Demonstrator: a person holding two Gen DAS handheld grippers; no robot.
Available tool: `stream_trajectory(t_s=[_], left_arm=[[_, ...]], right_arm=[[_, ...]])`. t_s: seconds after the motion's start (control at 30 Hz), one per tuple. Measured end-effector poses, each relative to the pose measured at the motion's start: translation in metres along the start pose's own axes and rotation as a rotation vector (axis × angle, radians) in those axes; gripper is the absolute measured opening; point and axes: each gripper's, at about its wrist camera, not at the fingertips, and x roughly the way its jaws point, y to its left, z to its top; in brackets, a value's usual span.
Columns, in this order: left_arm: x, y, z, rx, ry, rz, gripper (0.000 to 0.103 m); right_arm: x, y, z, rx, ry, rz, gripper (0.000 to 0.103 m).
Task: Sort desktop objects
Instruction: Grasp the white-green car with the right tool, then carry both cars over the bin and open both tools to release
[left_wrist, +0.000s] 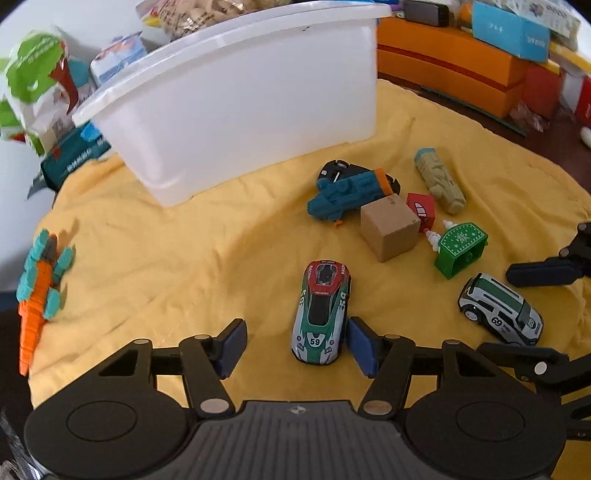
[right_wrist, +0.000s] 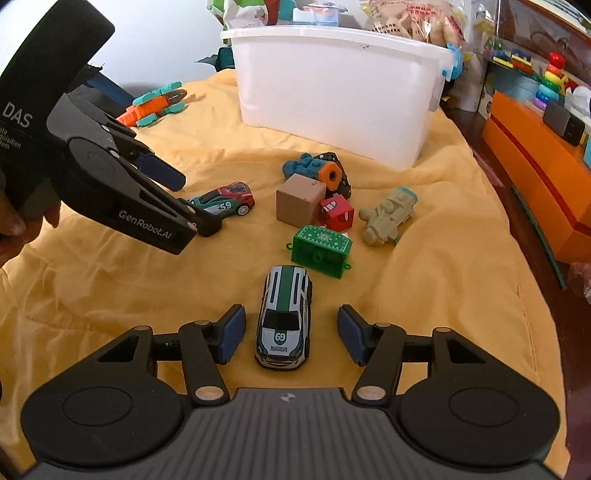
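Toys lie on a yellow cloth (left_wrist: 166, 258). My left gripper (left_wrist: 295, 347) is open around the rear of a green and red race car numbered 59 (left_wrist: 320, 312), which sits nearer the right pad; it also shows in the right wrist view (right_wrist: 223, 203). My right gripper (right_wrist: 290, 334) is open around a white and green van numbered 69 (right_wrist: 284, 317), which also shows in the left wrist view (left_wrist: 500, 310). A white plastic bin (left_wrist: 236, 99) stands behind.
A brown cube (left_wrist: 389, 227), a red cube (left_wrist: 421, 210), a green chest (left_wrist: 461, 247), a blue toy vehicle (left_wrist: 349, 194) and a beige figure (left_wrist: 439, 181) lie in a cluster. An orange and teal toy (left_wrist: 40, 288) lies at the cloth's left edge. Orange boxes (left_wrist: 461, 70) stand at the right.
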Motion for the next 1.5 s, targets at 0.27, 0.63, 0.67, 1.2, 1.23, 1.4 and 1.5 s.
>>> stream_trajectory(t_s=[0.27,0.63,0.67,1.2,1.23,1.4,1.5], left_arm=[[-0.009,-0.012,-0.004,0.049,-0.029,-0.035,0.033],[-0.071,0.028,0.038,-0.059,-0.221,-0.019,0.033],[-0.077,0.032,0.045,-0.06,-0.246,-0.004,0.033],[-0.034,0.087,0.169,-0.084,-0.317,0.128,0.035],[-0.027,0.088,0.172,-0.086,-0.307,0.131,0.035],[-0.017,0.089,0.17,-0.084,-0.299,0.151,0.053],[-0.03,0.088,0.163,-0.098,-0.323,0.149,0.059]], right_arm=[[-0.007,0.01,0.008,-0.04,-0.004,0.027,0.033],[-0.039,-0.002,0.035,-0.013,-0.11,0.024,0.033],[-0.043,-0.005,0.04,-0.014,-0.132,0.015,0.033],[-0.016,-0.056,0.201,0.0,-0.386,-0.092,0.033],[-0.007,-0.06,0.208,0.013,-0.37,-0.098,0.033],[0.027,-0.07,0.213,0.046,-0.294,-0.139,0.037],[0.021,-0.069,0.205,0.042,-0.313,-0.147,0.048]])
